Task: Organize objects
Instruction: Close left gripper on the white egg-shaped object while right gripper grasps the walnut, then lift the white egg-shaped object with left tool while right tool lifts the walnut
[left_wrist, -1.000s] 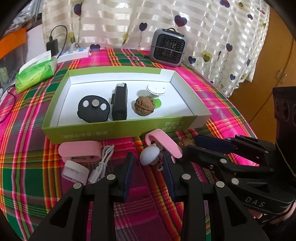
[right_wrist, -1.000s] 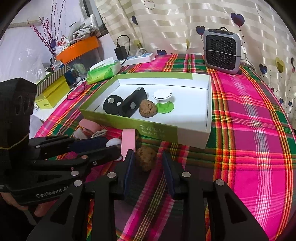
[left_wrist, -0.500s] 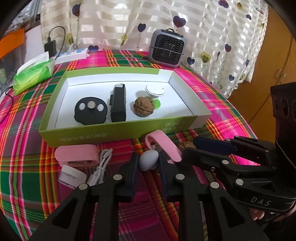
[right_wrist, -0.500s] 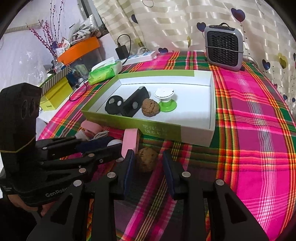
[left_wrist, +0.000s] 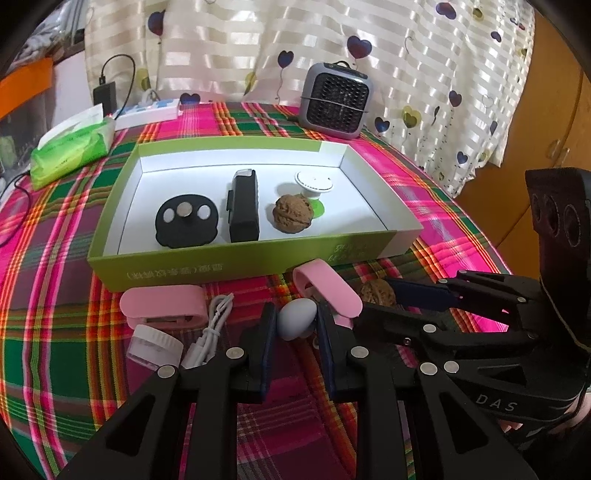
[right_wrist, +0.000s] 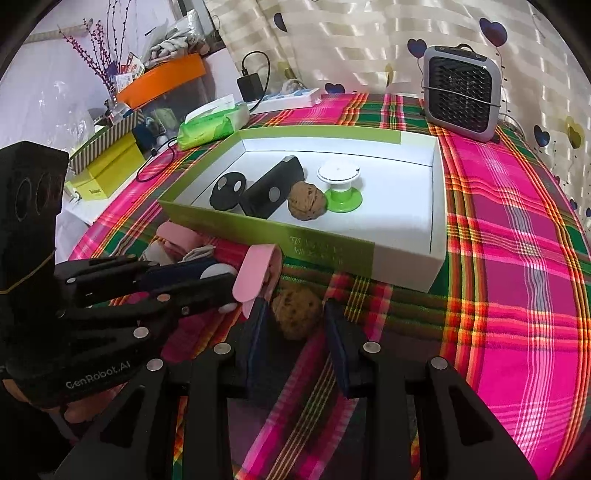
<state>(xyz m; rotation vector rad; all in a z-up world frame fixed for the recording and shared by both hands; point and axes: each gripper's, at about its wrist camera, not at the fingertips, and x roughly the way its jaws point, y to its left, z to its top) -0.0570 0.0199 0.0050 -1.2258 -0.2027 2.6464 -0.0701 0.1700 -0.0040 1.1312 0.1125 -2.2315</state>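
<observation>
A green-and-white box (left_wrist: 236, 258) (right_wrist: 332, 254) holds a black disc (left_wrist: 186, 220), a black bar (left_wrist: 243, 206), a walnut (left_wrist: 293, 213) and a white-and-green spool (left_wrist: 314, 182). In front of it lie a pale egg-shaped piece (left_wrist: 296, 318), two pink clips (left_wrist: 327, 288) (left_wrist: 162, 306), a white cable (left_wrist: 212, 334), a clear cap (left_wrist: 155, 345) and a second walnut (right_wrist: 297, 312). My left gripper (left_wrist: 295, 321) is shut on the egg-shaped piece. My right gripper (right_wrist: 295, 319) is open around the second walnut, its fingers apart from it.
A grey fan heater (left_wrist: 334, 99) stands behind the box. A green tissue pack (left_wrist: 70, 147) and a white power strip (left_wrist: 147, 110) lie at the back left. The plaid table's edge drops off at right (left_wrist: 480, 240). Yellow boxes (right_wrist: 107, 166) stand beyond the left edge.
My left gripper moved forward and closed onto the egg-shaped piece. My right gripper crept forward so the walnut sits deeper between its open fingers.
</observation>
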